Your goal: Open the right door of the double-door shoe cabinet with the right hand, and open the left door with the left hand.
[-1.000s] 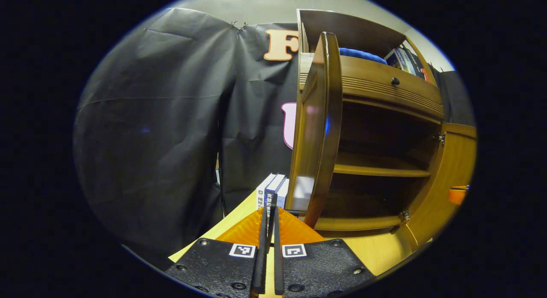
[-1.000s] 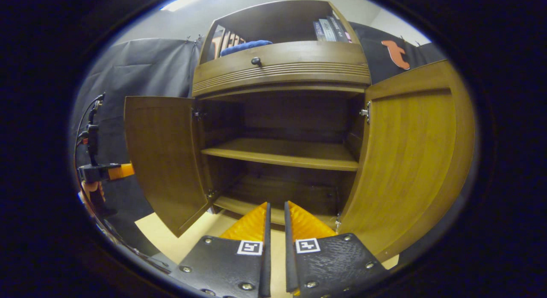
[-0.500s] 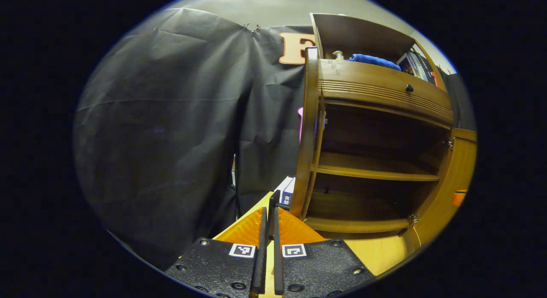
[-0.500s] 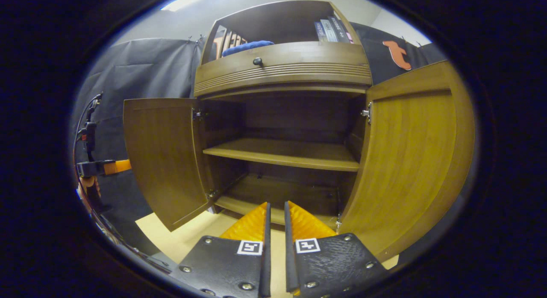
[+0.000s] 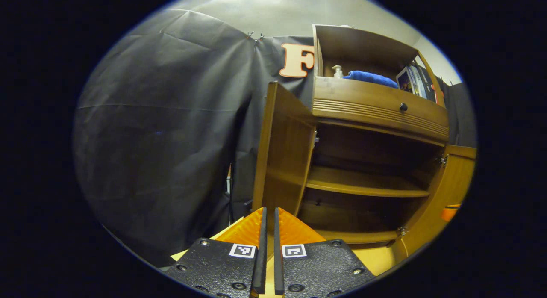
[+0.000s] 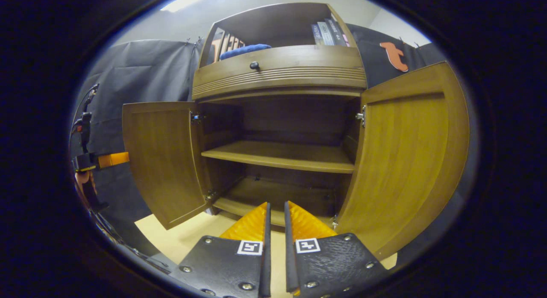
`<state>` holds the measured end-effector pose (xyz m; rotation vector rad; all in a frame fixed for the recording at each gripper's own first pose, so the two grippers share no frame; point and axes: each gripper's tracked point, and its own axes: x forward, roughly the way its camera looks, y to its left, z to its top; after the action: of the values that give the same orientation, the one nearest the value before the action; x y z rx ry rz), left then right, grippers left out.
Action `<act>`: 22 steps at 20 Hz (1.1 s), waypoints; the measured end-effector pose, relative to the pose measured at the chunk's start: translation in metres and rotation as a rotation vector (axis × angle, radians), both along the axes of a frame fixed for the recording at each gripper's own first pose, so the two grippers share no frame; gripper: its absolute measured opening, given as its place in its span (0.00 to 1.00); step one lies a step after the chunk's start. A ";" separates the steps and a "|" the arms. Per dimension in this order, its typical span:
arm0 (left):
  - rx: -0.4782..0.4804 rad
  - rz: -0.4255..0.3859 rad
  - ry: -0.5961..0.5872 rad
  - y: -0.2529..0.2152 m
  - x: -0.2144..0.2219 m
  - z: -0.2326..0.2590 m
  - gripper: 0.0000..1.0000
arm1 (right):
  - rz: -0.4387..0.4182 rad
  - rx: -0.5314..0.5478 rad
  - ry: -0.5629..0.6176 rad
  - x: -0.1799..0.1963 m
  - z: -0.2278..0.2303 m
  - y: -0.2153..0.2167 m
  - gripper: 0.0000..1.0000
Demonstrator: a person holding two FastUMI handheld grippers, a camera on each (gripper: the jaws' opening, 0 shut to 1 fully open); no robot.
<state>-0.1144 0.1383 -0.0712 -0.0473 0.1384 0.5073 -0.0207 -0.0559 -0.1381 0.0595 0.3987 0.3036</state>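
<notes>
Two doors of the shoe cabinet [image 6: 280, 71] stand swung wide in the right gripper view, at the centre of the frame. The left door [image 6: 160, 157] hangs open at centre left, and the right door [image 6: 406, 157] fills the right side, its inner face turned toward the camera. Between them the dark interior shows a bare middle shelf [image 6: 280, 154] and a bottom board below it. Above the doors runs a ribbed drawer front with a small dark knob [image 6: 254, 65], and the open top compartment holds a blue cloth [image 6: 243, 50] and some books [image 6: 329, 32] at the upper centre.

At the bottom centre, the right gripper [image 6: 275, 246] points at the cabinet's base with its jaws nearly together, a thin slit between them, holding nothing. The cabinet stands on a pale tan tabletop [image 6: 171, 238], visible at the lower left. Black cloth drapes the booth behind, with a pale wall and a ceiling light at the top. At the far left edge the left gripper [image 6: 100, 160] shows, orange and black, beside the open left door.

In the left gripper view the left gripper [image 5: 268, 246] sits at the bottom centre, its jaws likewise nearly closed and empty, just in front of the left door [image 5: 282, 157], seen edge-on at centre. A white pump bottle [image 5: 337, 71] stands beside the blue cloth [image 5: 369, 78] in the upper right.
</notes>
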 end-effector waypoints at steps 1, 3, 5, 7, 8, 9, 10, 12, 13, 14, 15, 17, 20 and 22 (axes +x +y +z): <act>0.000 -0.020 -0.012 -0.009 0.006 0.007 0.08 | -0.012 -0.004 -0.007 0.001 0.005 -0.003 0.14; 0.001 -0.075 -0.030 -0.034 0.020 0.017 0.00 | -0.040 -0.004 -0.034 -0.002 0.019 -0.015 0.14; 0.015 -0.152 -0.047 -0.063 0.038 0.031 0.00 | -0.070 0.002 -0.077 -0.003 0.040 -0.021 0.14; 0.039 -0.231 -0.061 -0.092 0.055 0.043 0.00 | -0.091 0.018 -0.114 -0.001 0.060 -0.026 0.13; 0.051 -0.264 -0.065 -0.105 0.063 0.047 0.00 | -0.105 0.030 -0.132 -0.001 0.071 -0.030 0.14; 0.059 -0.297 -0.071 -0.119 0.071 0.052 0.00 | -0.120 0.043 -0.149 -0.001 0.079 -0.034 0.13; 0.063 -0.328 -0.078 -0.133 0.079 0.056 0.00 | -0.135 0.052 -0.164 -0.002 0.086 -0.038 0.14; 0.056 -0.392 -0.093 -0.159 0.090 0.060 0.09 | -0.152 0.065 -0.184 -0.004 0.099 -0.044 0.14; 0.049 -0.421 -0.100 -0.172 0.093 0.061 0.09 | -0.163 0.068 -0.190 -0.007 0.103 -0.047 0.14; 0.043 -0.446 -0.104 -0.183 0.097 0.061 0.09 | -0.170 0.071 -0.195 -0.010 0.107 -0.049 0.14; 0.039 -0.471 -0.107 -0.192 0.100 0.062 0.09 | -0.177 0.074 -0.201 -0.013 0.110 -0.051 0.14; 0.036 -0.524 -0.109 -0.213 0.106 0.061 0.09 | -0.195 0.080 -0.217 -0.019 0.116 -0.055 0.14; 0.037 -0.595 -0.107 -0.239 0.112 0.058 0.27 | -0.193 0.089 -0.224 -0.025 0.119 -0.055 0.21; 0.039 -0.587 -0.129 -0.246 0.116 0.062 0.59 | -0.173 0.093 -0.219 -0.026 0.119 -0.052 0.60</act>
<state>0.0020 -0.1074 -0.0091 0.0004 0.0113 -0.0793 -0.0470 -0.1079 -0.0191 0.1497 0.1601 0.1559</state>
